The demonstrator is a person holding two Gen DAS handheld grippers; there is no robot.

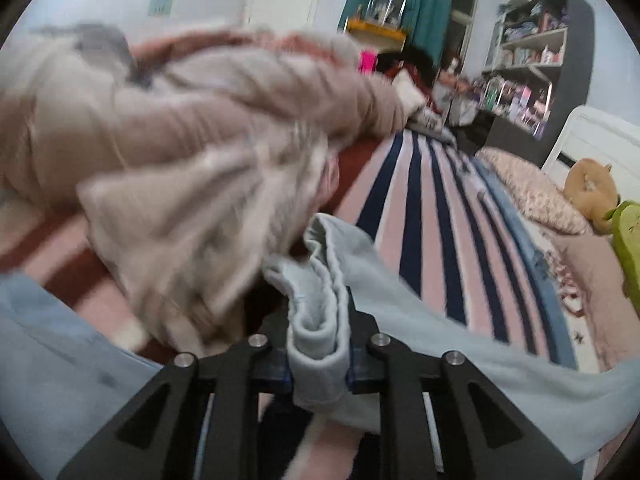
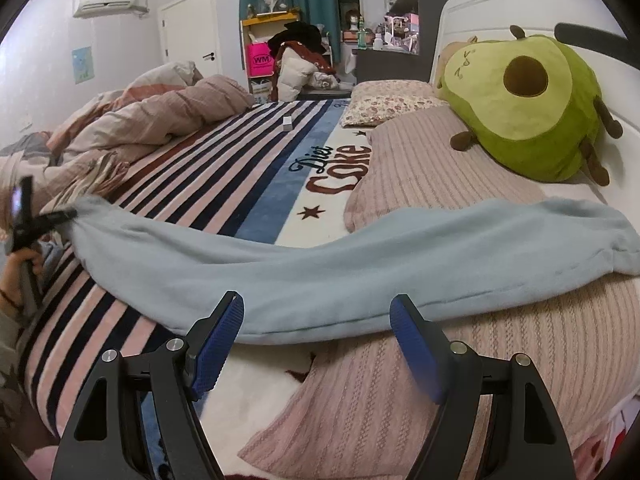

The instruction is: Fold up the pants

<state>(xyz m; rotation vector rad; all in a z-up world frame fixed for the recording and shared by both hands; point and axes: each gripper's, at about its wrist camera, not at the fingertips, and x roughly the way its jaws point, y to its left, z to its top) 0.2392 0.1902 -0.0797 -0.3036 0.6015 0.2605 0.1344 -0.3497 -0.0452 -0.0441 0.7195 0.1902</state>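
1. The pants point(image 2: 360, 272) are light blue and soft, and they lie stretched sideways across the bed, over a striped blanket point(image 2: 224, 168) and a ribbed pink pillow point(image 2: 420, 168).
2. In the left wrist view, the left gripper point(image 1: 320, 344) has its jaws drawn in tight on a bunched, gathered edge of the pants point(image 1: 320, 320); the fabric fills the whole gap between the fingers and spills out in front of and below them.
3. From that pinched edge the blue cloth runs off to the right across the blanket point(image 1: 420, 208).
4. In the right wrist view the same gripper point(image 2: 60, 214) shows at the far left, clamped on the end of the pants, with the person's hand point(image 2: 18, 276) on its handle below.
5. The right gripper point(image 2: 320, 328) has its jaws spread wide, with nothing between them.
6. Its blue pads point(image 2: 218, 344) sit just short of the near hem of the pants; the hem runs across just past the fingertips, and I cannot tell whether they touch it.
7. The far end of the pants drapes over the pink pillow to the right, near a green avocado plush point(image 2: 520, 100).
8. A crumpled beige duvet point(image 1: 160, 128) is heaped just beyond the left gripper, blurred in its view.
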